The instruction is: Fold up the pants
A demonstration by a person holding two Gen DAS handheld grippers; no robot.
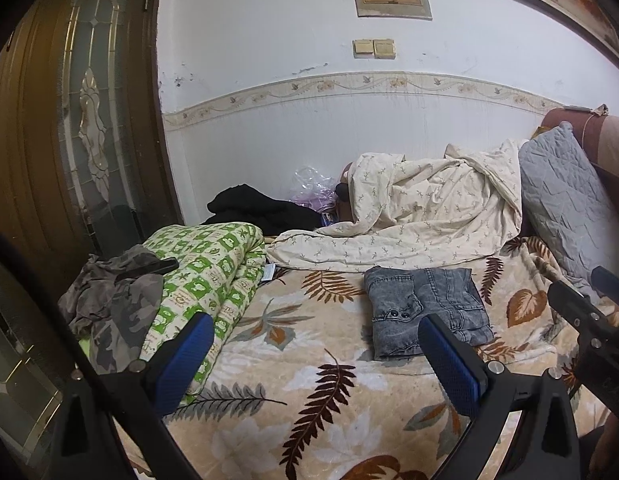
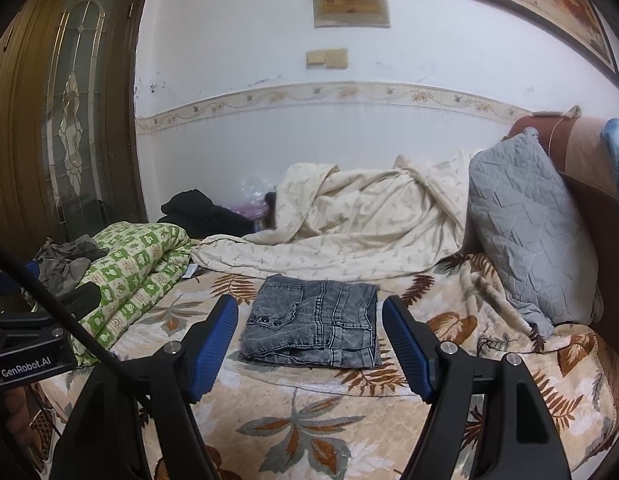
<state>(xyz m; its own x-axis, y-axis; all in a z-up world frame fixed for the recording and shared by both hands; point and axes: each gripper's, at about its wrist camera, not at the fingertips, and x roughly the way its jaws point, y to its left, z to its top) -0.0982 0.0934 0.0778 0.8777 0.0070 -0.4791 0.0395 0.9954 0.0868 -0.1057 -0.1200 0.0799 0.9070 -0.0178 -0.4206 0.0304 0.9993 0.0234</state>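
Note:
Grey denim pants (image 1: 427,310) lie folded into a compact rectangle on the leaf-patterned blanket (image 1: 293,380). They also show in the right wrist view (image 2: 315,322). My left gripper (image 1: 315,340) is open and empty, held above the blanket, with the pants just beyond its right finger. My right gripper (image 2: 309,326) is open and empty, its blue-padded fingers apart on either side of the pants and nearer the camera. The right gripper's body shows at the right edge of the left wrist view (image 1: 581,312).
A rolled green-and-white quilt (image 1: 205,280) with camouflage clothing (image 1: 109,304) on it lies at the left. A cream duvet (image 1: 421,216) is heaped at the back, with black clothes (image 1: 253,208) beside it. A grey pillow (image 2: 529,228) leans at the right. A wooden door (image 1: 69,120) stands at the left.

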